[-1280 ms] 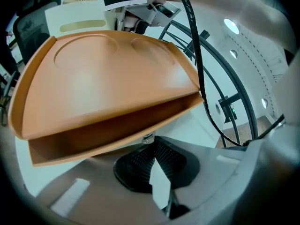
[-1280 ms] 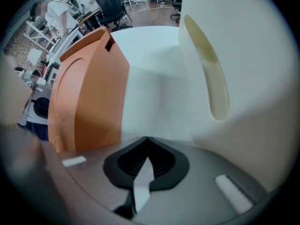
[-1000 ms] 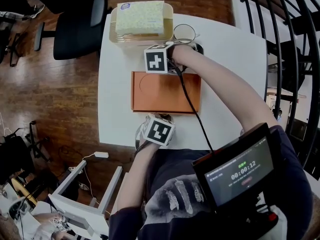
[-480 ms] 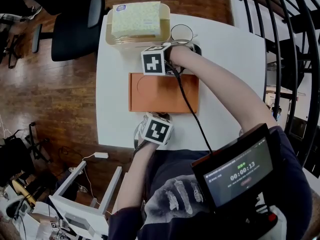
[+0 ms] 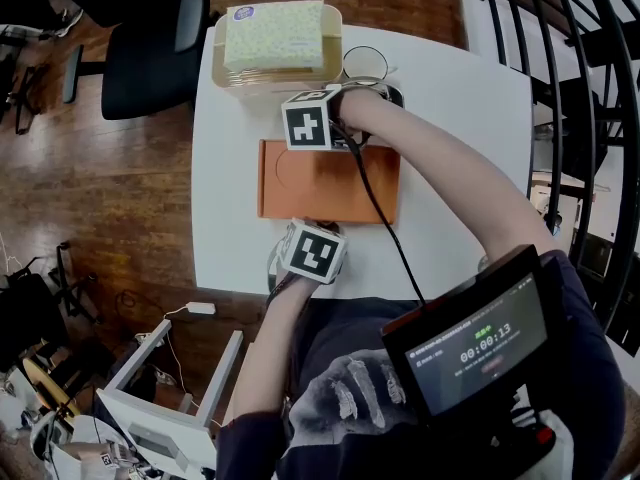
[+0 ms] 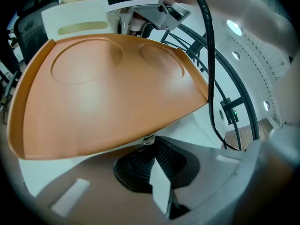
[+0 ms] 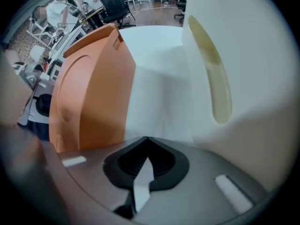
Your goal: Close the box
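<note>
- cream tray with one tissue pack stands at the far end of the table, clear of the work.
- left gripper, jaws together and empty, sits at the near edge of the orange box, probably to press the lid flat.
- the box, only one, lies mid-table with its lid down.
- right gripper, the second of two, jaws also together, stands at the far edge, likely to steady the box.

Right gripper: jaws together, nothing between them. Flat orange plastic box lay on the white table, left of the jaws. Cream plastic bin with an oval handle slot stood right. Black office chairs were beyond the table's far edge.
</note>
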`<move>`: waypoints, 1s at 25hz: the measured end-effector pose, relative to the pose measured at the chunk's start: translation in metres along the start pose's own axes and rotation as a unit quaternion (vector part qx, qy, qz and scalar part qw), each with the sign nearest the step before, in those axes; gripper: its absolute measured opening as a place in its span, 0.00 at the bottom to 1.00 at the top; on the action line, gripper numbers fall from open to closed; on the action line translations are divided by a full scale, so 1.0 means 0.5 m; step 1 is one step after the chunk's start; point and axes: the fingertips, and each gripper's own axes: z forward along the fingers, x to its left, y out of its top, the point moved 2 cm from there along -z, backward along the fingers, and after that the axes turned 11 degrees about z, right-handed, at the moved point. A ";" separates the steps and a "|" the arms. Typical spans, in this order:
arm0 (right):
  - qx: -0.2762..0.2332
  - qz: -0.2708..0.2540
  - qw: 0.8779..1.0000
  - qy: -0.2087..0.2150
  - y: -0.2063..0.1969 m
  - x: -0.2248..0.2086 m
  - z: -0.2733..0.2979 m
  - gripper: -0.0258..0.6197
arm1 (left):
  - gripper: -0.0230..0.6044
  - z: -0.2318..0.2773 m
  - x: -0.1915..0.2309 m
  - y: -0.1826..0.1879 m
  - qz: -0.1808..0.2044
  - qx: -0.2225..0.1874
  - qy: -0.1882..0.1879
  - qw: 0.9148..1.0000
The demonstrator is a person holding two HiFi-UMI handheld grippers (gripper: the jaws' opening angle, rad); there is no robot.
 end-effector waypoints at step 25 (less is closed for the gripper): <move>-0.009 0.024 1.000 0.007 -0.023 0.006 -0.011 0.05 | 0.06 -0.142 -0.047 -0.058 0.039 0.014 0.004 0.999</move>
